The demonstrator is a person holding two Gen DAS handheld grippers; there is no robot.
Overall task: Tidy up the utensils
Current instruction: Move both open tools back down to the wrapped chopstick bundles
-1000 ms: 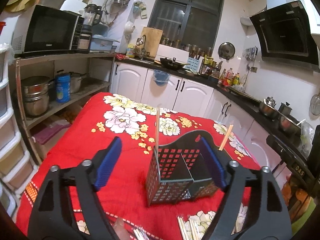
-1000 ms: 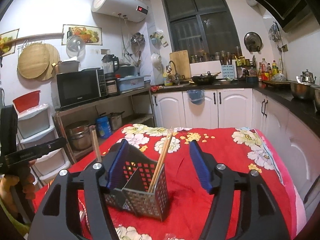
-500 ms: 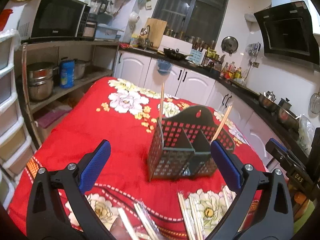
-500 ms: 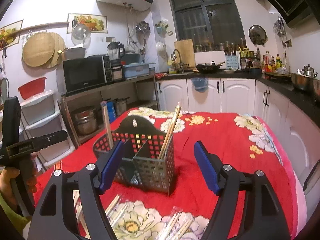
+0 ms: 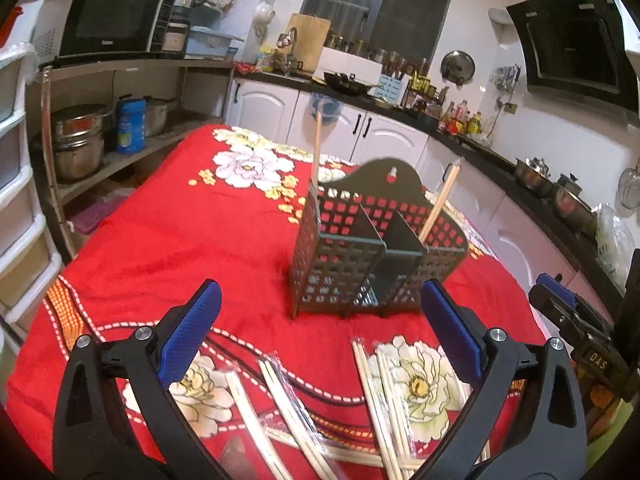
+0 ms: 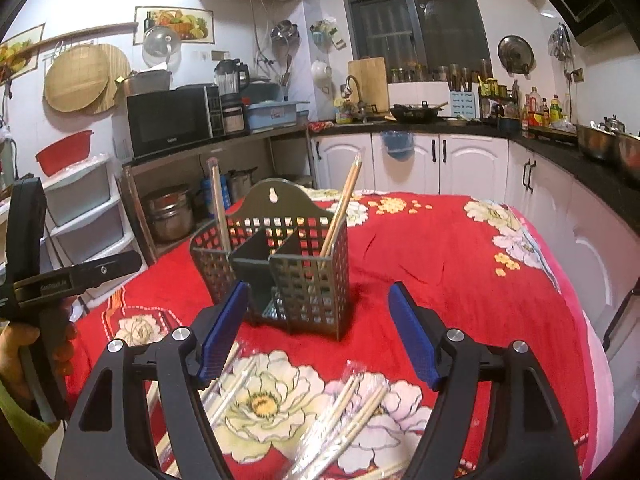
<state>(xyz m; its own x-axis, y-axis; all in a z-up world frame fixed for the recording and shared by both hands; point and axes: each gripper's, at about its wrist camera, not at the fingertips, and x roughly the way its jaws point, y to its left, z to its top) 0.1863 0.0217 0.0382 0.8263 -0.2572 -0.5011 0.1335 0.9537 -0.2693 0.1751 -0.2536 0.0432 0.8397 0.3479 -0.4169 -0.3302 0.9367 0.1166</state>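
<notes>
A dark perforated utensil holder [image 5: 368, 248] with dividers stands on the red floral tablecloth [image 5: 180, 232]. Chopsticks [image 5: 316, 148] stand in its left compartment and more chopsticks [image 5: 440, 204] lean in its right one. The holder also shows in the right wrist view [image 6: 280, 268]. Several wrapped chopstick pairs [image 5: 380, 392] lie on the cloth in front of it, also in the right wrist view [image 6: 348, 412]. My left gripper [image 5: 320, 340] is open and empty above the loose chopsticks. My right gripper [image 6: 316, 332] is open and empty, just short of the holder.
A shelf unit with pots [image 5: 76, 140] and a microwave [image 5: 112, 16] stands left of the table. White plastic drawers [image 5: 16, 200] stand at the near left. Kitchen counters with cookware [image 5: 540, 176] run along the back and right. The other handheld gripper [image 6: 44, 280] shows at the left.
Both grippers have pulled back and up from the holder, bringing the loose wrapped chopsticks on the near cloth into view. Both stay open.
</notes>
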